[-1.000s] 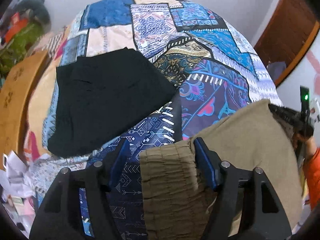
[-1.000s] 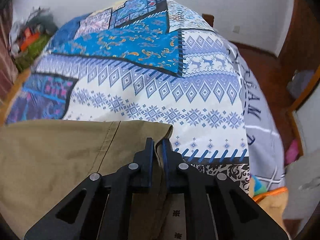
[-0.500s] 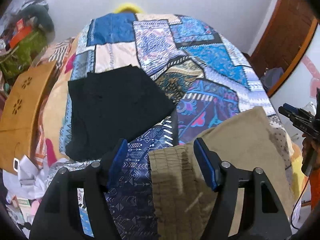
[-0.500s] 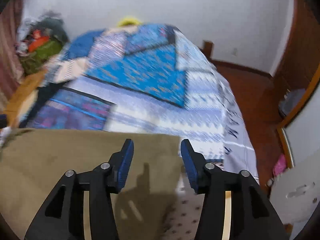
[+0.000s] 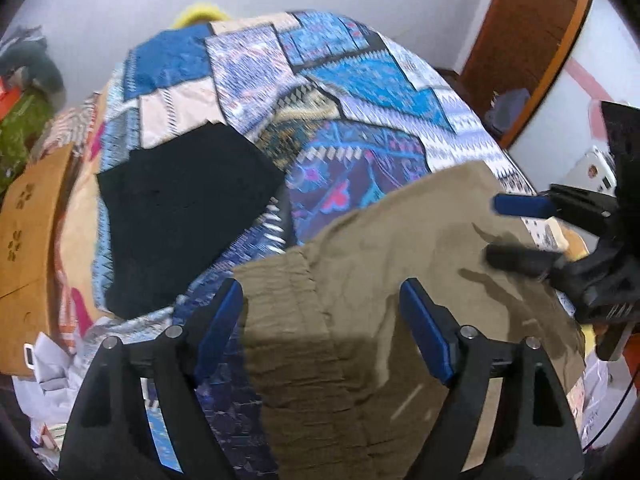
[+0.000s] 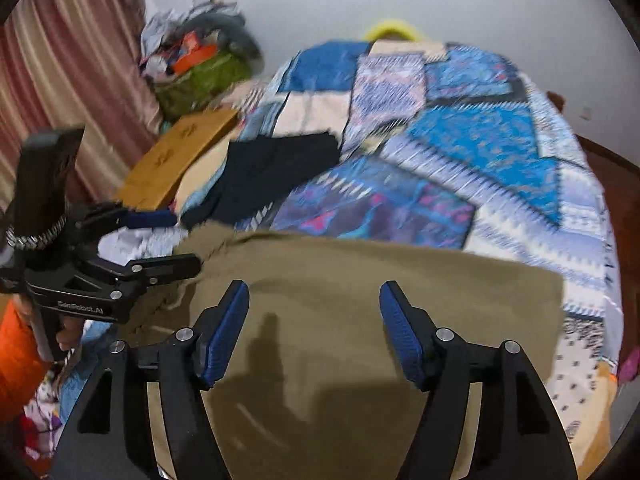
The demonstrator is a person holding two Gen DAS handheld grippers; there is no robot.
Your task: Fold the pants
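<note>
L gripper (image 5: 320, 312): jaws apart, have just been opening wider, nothing pinched. The gathered waistband end of the khaki pants (image 5: 400, 280) lies under and between them, pads off the cloth. R gripper (image 6: 314, 324): jaws also apart, have just been opening, hanging above the smooth part of the same pants, no contact w/ the fabric. Each gripper shows in the other's view: R one at the right edge of the left wrist view, over the pants' far side; L one at the left edge of the right wrist view, by the waistband, w/ an orange sleeve (image 6: 16, 360) below it.

Pants lie flat, folded, on the near part of the bed, edge running across it. Bed is covered w/ a patchwork quilt (image 5: 360, 92), blues, purples, cream, geometric prints. A black garment (image 5: 180, 208), folded flat, sits on the quilt beyond and left of the pants, apart from them.

Room: white wall behind the bed, pink-brown curtain (image 6: 68, 60) on the left, brown wooden door (image 5: 528, 40) on the right. A tan cardboard box (image 5: 28, 240) w/ paw prints stands by the bed's left side. In the far left corner a heap of clothes and bags (image 6: 200, 56), green, orange, grey; contents too blurred to sort. Yellow thing (image 6: 390, 30) peeks over the bed's far end, can't tell what.
</note>
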